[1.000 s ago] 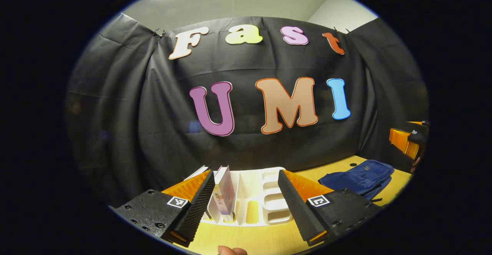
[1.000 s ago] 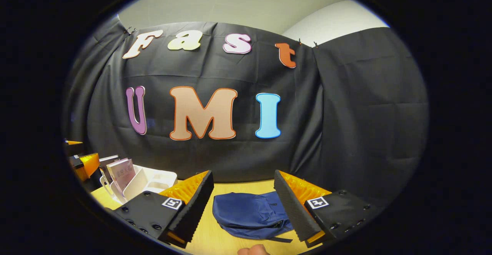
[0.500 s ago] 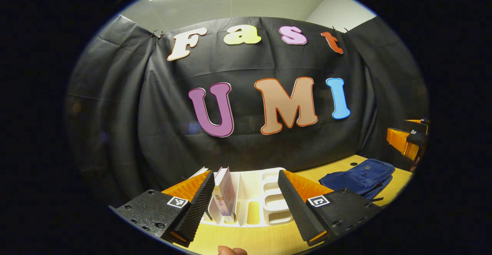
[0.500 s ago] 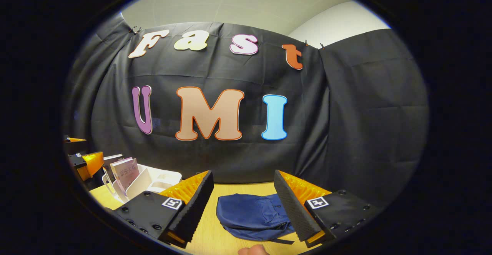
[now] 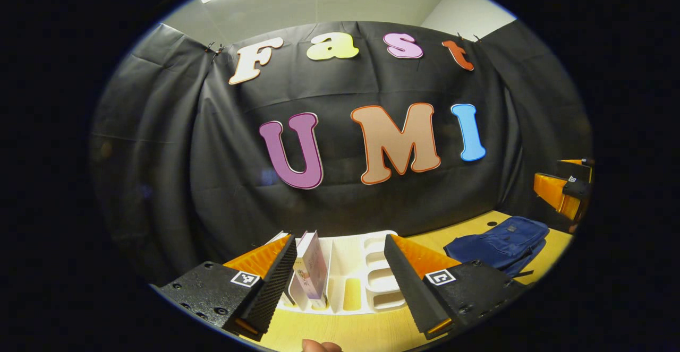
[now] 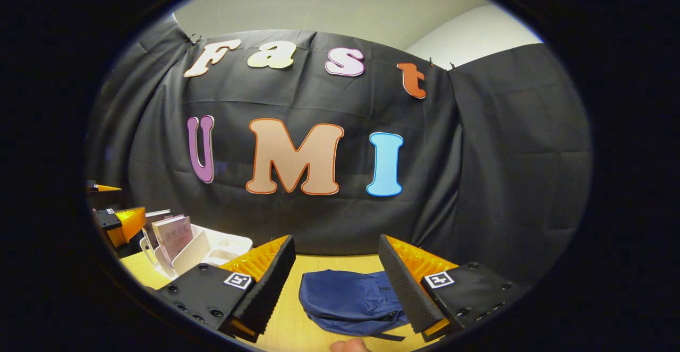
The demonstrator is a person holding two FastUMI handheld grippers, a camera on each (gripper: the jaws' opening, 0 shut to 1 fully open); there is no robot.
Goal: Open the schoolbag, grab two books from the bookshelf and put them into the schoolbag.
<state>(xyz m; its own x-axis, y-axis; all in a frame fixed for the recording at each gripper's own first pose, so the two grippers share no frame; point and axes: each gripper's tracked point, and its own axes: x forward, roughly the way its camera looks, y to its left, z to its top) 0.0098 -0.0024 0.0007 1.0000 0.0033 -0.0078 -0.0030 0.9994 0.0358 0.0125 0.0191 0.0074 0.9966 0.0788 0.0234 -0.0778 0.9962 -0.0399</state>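
Both jaws wide open, nothing held. We see the flat navy fabric schoolbag point(image 6: 348, 303) between the right gripper point(image 6: 338, 283) fingers, w/ white plastic bookshelf point(image 5: 366, 267) and upright books point(image 5: 312, 267) between the left gripper point(image 5: 340, 283) fingers. Yellow wooden table point(image 5: 366, 331), black cloth wall behind.

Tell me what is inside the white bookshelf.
Books stand upright in the left slots of the white bookshelf; the right slots look bare. How many books there are is unclear, since the left gripper's fingers cover part.

Book point(image 5: 313, 264) partly behind left tool's finger point(image 5: 276, 283)
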